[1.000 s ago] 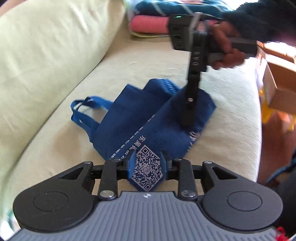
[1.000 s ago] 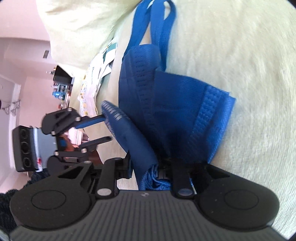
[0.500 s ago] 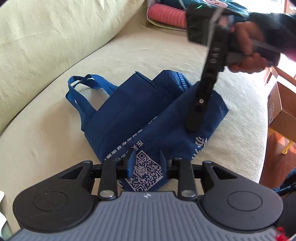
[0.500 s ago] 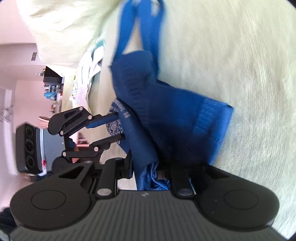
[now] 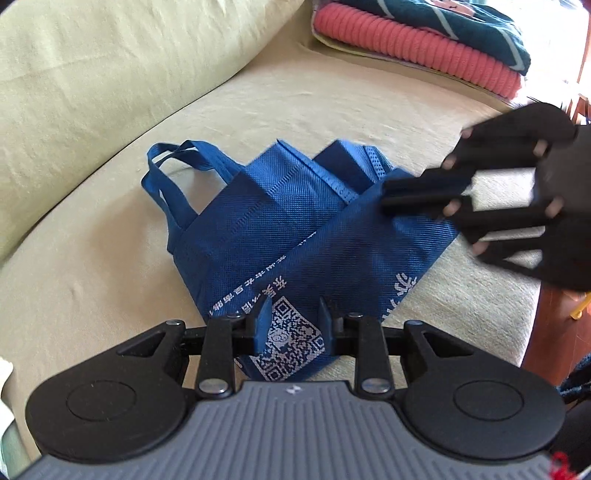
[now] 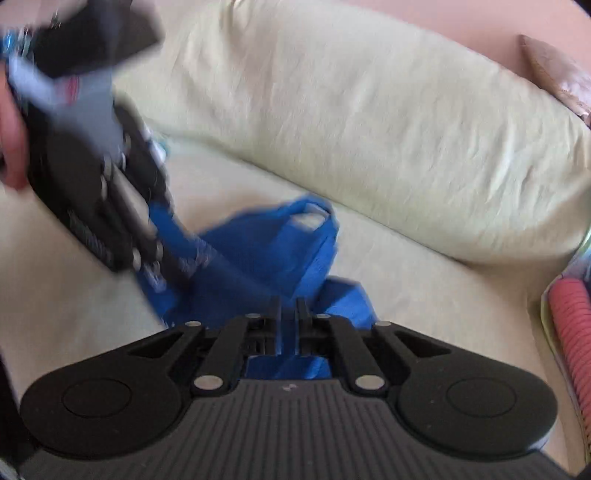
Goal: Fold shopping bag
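Two grippers on my blue shopping bag (image 5: 295, 229), which lies crumpled on the pale sofa seat (image 5: 332, 103). My left gripper (image 5: 291, 325) is spread apart around the QR-code corner; right gripper (image 6: 289, 317) is pinched tight on a fold.

This is a home living room. The working surface is a pale yellow-green sofa seat (image 5: 332, 103) with a plump back cushion (image 6: 369, 122) behind it. Folded knitwear, a coral ribbed sweater (image 5: 417, 48) under a dark teal garment (image 5: 461, 18), is stacked at the seat's far end, and a pink wall (image 6: 461, 26) rises behind the sofa.
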### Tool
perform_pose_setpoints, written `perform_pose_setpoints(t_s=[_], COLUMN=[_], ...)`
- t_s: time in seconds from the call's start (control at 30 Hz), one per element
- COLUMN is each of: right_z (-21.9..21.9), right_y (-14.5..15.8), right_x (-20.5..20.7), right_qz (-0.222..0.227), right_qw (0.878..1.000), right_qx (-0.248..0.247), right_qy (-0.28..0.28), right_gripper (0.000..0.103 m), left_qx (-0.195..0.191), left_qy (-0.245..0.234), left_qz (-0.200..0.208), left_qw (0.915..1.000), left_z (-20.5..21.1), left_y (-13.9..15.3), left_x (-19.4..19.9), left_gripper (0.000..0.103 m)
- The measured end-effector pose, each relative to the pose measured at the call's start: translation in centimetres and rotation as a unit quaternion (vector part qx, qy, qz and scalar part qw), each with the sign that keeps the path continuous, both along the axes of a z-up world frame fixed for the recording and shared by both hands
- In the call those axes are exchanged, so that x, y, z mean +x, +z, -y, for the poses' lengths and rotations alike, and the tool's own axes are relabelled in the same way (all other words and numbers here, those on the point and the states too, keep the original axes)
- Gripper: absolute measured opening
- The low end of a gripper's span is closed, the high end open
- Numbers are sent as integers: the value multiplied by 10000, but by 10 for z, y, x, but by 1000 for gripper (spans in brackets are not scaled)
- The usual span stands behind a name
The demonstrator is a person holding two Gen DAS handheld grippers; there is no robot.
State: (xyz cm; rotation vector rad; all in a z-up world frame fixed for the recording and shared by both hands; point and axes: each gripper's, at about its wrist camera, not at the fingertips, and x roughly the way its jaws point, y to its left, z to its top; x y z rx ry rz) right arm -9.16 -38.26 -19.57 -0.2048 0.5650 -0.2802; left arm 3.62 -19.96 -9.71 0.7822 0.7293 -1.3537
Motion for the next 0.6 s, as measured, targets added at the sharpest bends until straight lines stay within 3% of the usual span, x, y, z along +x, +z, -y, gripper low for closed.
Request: perform_pose_setpoints(t_s=[0.13, 0.6], right_z=[8, 17], right_y=[-1, -3], right_x=[8, 8], right_qz=[-128, -182], right_qw=[9995, 9986], right_qx=[304, 505], right_qy=[-31, 19], right_gripper=[5, 5], left_qx=[0, 65], left_qy=[117, 483], left_qz=[-138, -109], left_qw=[9998, 9988], left_z=[1, 6], left_y=[-2, -2], left_x=[4, -1], left_gripper=[35, 35])
